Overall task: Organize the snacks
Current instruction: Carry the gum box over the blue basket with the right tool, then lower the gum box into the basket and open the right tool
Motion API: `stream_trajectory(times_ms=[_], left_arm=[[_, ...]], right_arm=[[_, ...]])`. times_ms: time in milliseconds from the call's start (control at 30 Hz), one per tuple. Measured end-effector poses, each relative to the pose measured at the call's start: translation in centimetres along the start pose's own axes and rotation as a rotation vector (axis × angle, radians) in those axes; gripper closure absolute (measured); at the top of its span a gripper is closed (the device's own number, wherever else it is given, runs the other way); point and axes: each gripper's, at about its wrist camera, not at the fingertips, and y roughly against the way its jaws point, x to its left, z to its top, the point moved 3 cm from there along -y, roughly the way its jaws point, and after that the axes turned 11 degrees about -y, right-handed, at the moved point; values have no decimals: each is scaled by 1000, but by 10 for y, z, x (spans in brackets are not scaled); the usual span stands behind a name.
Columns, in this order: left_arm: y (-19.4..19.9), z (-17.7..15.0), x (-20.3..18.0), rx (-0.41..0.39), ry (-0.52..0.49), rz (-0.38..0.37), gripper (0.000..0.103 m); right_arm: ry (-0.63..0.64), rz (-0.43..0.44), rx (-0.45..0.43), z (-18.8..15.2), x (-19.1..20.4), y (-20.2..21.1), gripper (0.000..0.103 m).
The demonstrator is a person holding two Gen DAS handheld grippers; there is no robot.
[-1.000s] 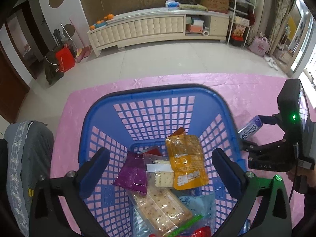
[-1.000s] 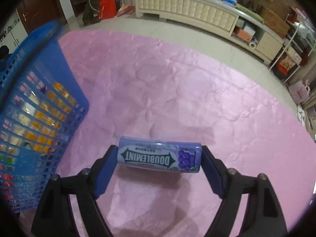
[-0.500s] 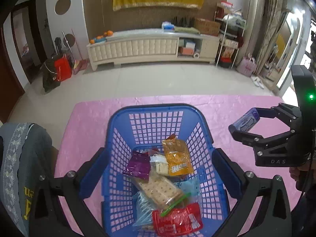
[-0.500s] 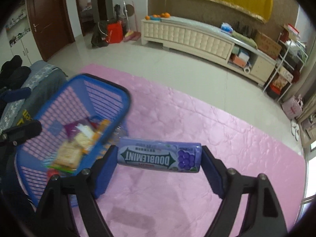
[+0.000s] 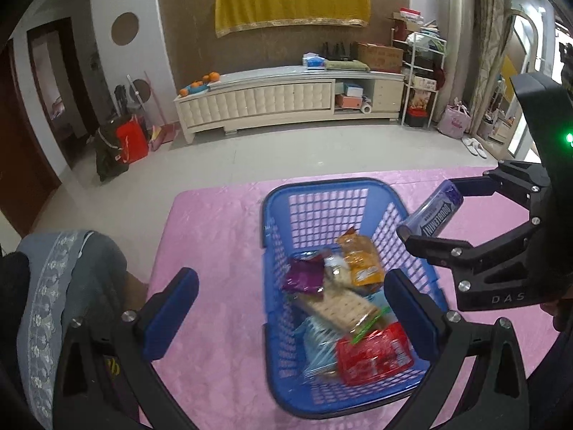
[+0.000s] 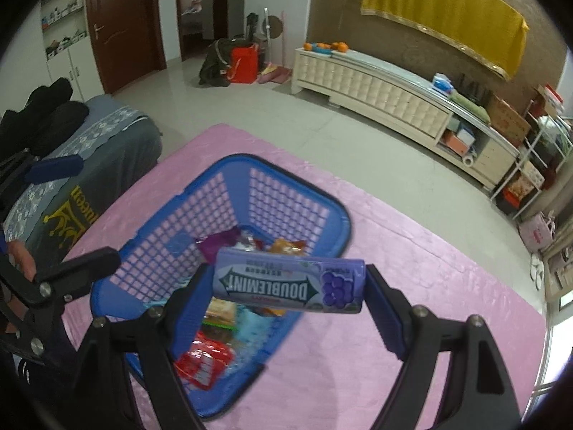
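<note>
The right gripper (image 6: 290,308) has its blue fingers (image 6: 191,308) squeezed onto the two ends of a purple Doublemint gum box (image 6: 290,284), which sits low in the middle of the right wrist picture. In that picture the gum box hangs in the air above the blue basket (image 6: 229,165), which rests on the pink tabletop (image 6: 412,286). In the left wrist picture the same gum box (image 5: 435,211) shows at the right side, tilted, just over the right rim of the basket (image 5: 322,184). Inside the basket lie snack bags: a purple bag (image 5: 304,278), an orange bag (image 5: 361,261), a pack of crackers (image 5: 343,310) and a red bag (image 5: 372,353) nearest the bottom of the frame. The left gripper (image 5: 290,308) is at the bottom of its own picture with its fingers (image 5: 170,311) spread wide and nothing between them; one finger is over the bare tabletop at lower left, the other over the basket. A grey cloth (image 5: 53,286) lies at the left edge.
</note>
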Motion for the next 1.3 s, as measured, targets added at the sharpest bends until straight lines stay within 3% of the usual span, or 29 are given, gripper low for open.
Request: stream_trajectory(times_ms=[367,567,1167,1300], left_arm=[[-16,-35,32,43,57,20,1],[-24,-47,45,53,97,-7,1],[-30,-69,61,69,147,-16,1],[-22,-71,60,52,151,-18,1]], right_arm=[[62,-1,86,-6,45,-42,18],[97,-15,146,-12,60,-66,18],[71,-10,276,-26,72,-101,17],[57,-18,264,-30,71,-94,17]])
